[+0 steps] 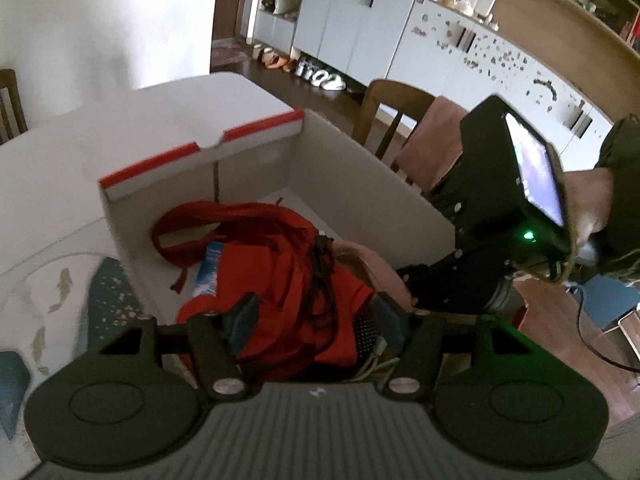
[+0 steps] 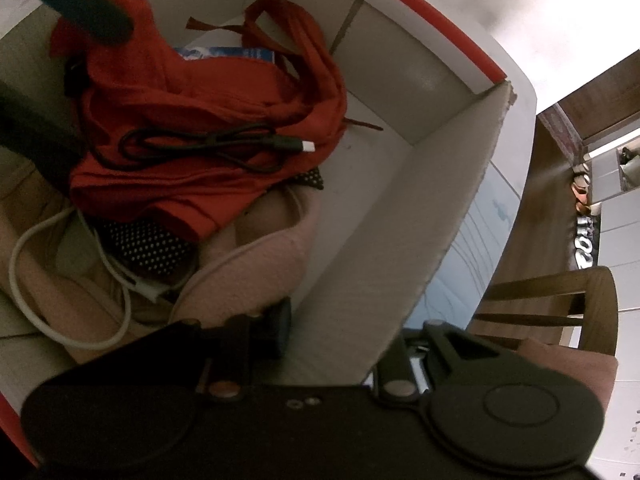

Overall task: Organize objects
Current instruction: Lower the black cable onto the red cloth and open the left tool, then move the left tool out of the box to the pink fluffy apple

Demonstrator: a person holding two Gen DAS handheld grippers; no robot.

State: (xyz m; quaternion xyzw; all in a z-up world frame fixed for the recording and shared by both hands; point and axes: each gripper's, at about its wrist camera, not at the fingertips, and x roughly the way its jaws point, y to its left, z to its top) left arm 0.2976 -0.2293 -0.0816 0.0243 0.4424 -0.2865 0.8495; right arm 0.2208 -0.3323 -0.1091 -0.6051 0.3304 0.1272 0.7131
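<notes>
Inside the white cardboard box [image 1: 360,168] on the bench, a red garment [image 2: 208,120] lies on pink cloth [image 2: 256,264], a black cable [image 2: 208,140] coiled atop it. The left claw [image 1: 316,320] hangs released above. At five o'clock the right claw [image 2: 340,344] seems clenched on the box wall.

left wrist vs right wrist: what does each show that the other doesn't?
Left wrist only: the right gripper seen from outside with its lit screen, the white cabinets, and the left gripper open above the box contents.
Right wrist only: the black cable's white-tipped plug, and the box wall standing between the right gripper's fingers.
Both: the cardboard box, red cloth, black cable, blue-white packet, pink cloth.
</notes>
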